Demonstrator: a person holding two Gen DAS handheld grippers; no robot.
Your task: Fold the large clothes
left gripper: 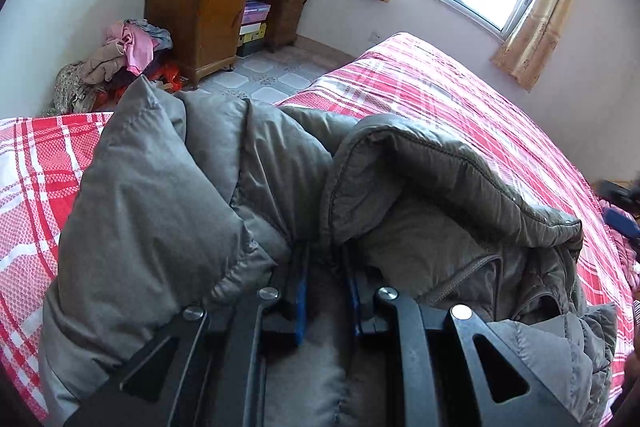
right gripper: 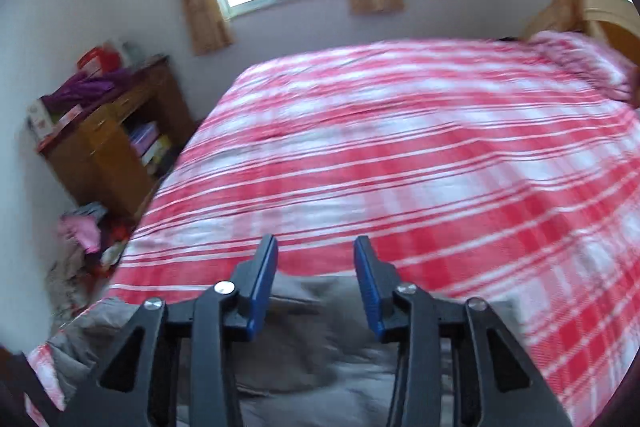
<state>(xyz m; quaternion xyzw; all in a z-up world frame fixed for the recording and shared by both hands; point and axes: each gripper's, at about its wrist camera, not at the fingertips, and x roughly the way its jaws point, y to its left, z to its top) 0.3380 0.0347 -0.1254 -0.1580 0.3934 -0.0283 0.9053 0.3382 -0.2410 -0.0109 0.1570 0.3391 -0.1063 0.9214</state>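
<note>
Blue pads of the left gripper [left gripper: 325, 259] are buried in a thick bunch of the grey puffer jacket [left gripper: 168, 211], fingers pinched in close with fabric wedged between them, so it's clearly clamped on the coat. Most of the jacket sits piled up right at the near edge of the bed [left gripper: 460, 95], one quilted panel standing up on the left and a stitched hem [left gripper: 448, 155] curling over on the right.

Right gripper [right gripper: 316, 267] is a different story: fingers spread wide, nothing between them, hovering over the jacket's near edge [right gripper: 320, 331] and aimed out across the red plaid cover. That view is pretty smeared, so I can't tell if it's touching the fabric at all.

Biggest risk, I'd say: slippery puffy nylon squeezed at one point only. Pull or lift hard and the bunch could slide out, or the loose side flops and wrecks the fold. It could also drag off the bed edge onto the floor.
</note>
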